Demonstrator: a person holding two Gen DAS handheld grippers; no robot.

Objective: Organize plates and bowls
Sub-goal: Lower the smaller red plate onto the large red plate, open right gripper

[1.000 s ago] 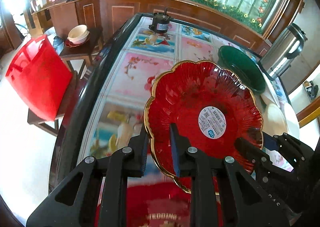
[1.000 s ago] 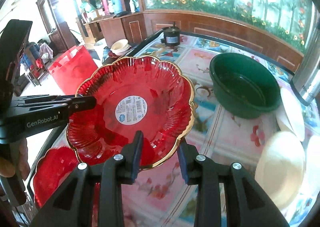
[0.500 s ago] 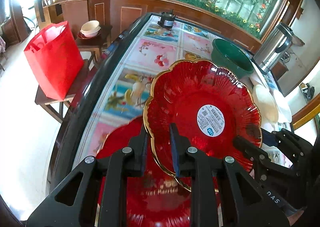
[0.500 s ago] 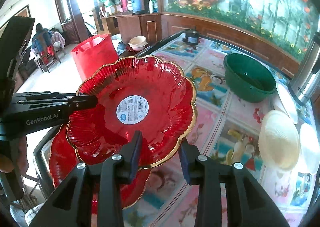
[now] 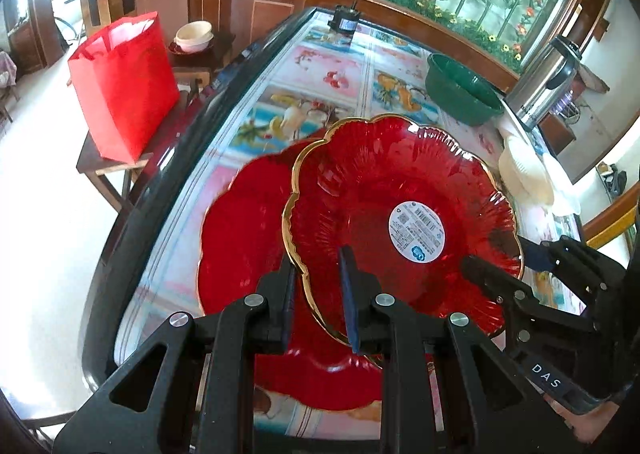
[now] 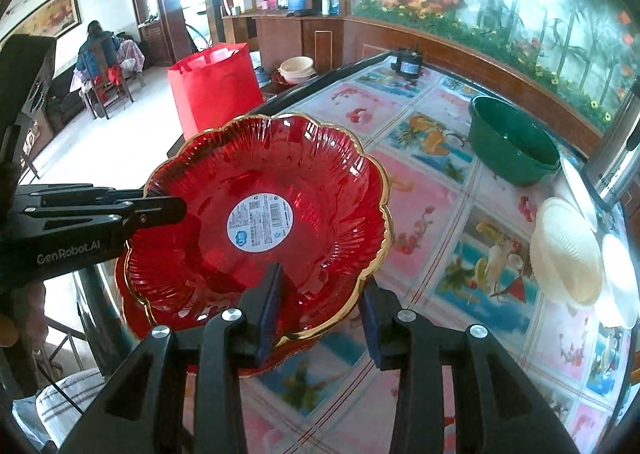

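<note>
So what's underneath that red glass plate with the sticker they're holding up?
Beneath the gold-rimmed plate lies a second red plate on the table. Its right part is covered, so anything there stays unseen.

My right gripper (image 6: 320, 318) jaws opening around red plate (image 6: 260, 214) rim; left gripper (image 6: 160, 210) clamps opposite edge.
</note>
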